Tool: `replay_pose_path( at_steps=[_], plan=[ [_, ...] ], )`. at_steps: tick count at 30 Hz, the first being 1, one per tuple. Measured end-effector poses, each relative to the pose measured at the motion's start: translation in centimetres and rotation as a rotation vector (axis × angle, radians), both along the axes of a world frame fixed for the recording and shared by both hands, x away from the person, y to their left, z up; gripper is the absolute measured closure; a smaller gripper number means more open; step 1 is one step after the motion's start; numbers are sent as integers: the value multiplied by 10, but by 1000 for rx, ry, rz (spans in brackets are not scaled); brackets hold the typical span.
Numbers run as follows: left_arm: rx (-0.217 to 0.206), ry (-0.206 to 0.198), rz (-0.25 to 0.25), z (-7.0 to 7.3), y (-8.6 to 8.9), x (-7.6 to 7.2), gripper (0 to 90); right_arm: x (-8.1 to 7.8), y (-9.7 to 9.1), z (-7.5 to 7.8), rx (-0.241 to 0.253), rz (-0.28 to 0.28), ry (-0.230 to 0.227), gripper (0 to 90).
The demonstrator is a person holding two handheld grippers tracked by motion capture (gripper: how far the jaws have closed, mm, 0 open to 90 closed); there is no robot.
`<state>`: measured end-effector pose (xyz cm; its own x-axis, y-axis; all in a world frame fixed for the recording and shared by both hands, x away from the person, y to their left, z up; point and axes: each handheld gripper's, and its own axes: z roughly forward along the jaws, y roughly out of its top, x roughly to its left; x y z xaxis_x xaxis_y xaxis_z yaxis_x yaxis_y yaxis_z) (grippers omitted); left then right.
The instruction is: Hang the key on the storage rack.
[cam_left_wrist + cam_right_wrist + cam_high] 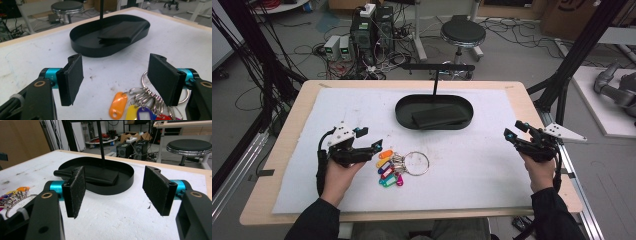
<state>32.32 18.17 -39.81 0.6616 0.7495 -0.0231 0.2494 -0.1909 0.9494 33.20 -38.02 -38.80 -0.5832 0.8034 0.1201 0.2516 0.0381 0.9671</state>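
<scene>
Grippers (369,140) (511,131), two, gape; one key ring (416,163); one black tray (434,112).

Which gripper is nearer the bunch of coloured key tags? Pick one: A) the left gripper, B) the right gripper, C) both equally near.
A: the left gripper sits right beside the key tags, while the right gripper is far across the table near its right edge.

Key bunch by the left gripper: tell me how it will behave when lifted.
The key bunch will probably go floppy: many loose tags on clips off one ring, so they should dangle and swing. It looks light. Thin metal may slip between flat jaws.
</scene>
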Motion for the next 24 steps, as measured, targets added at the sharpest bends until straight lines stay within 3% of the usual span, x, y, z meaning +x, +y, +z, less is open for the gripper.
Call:
replay_pose_path(
  at_steps=[7, 13, 16, 20, 21, 24],
  plan=[
    [-8, 4, -80, 1, -10, 3, 254, 0, 1, -1, -9, 1, -1, 355],
    [-20, 46, -88, 3, -21, 12, 254, 1, 4, -3, -20, 7, 5, 354],
    [-33, 77, -129, 1, -27, 17, 267, 0, 4, -3, -23, 11, 1, 354],
    [0, 100, -196, -1, -42, 23, 349, 0, 4, -3, -26, 13, 0, 354],
    [13, 105, -212, -2, -46, 24, 414, 0, 5, -3, -24, 15, 4, 354],
    [39, 123, -239, -5, -58, 29, 453, 0, 5, -3, -29, 17, 0, 354]
  ],
)
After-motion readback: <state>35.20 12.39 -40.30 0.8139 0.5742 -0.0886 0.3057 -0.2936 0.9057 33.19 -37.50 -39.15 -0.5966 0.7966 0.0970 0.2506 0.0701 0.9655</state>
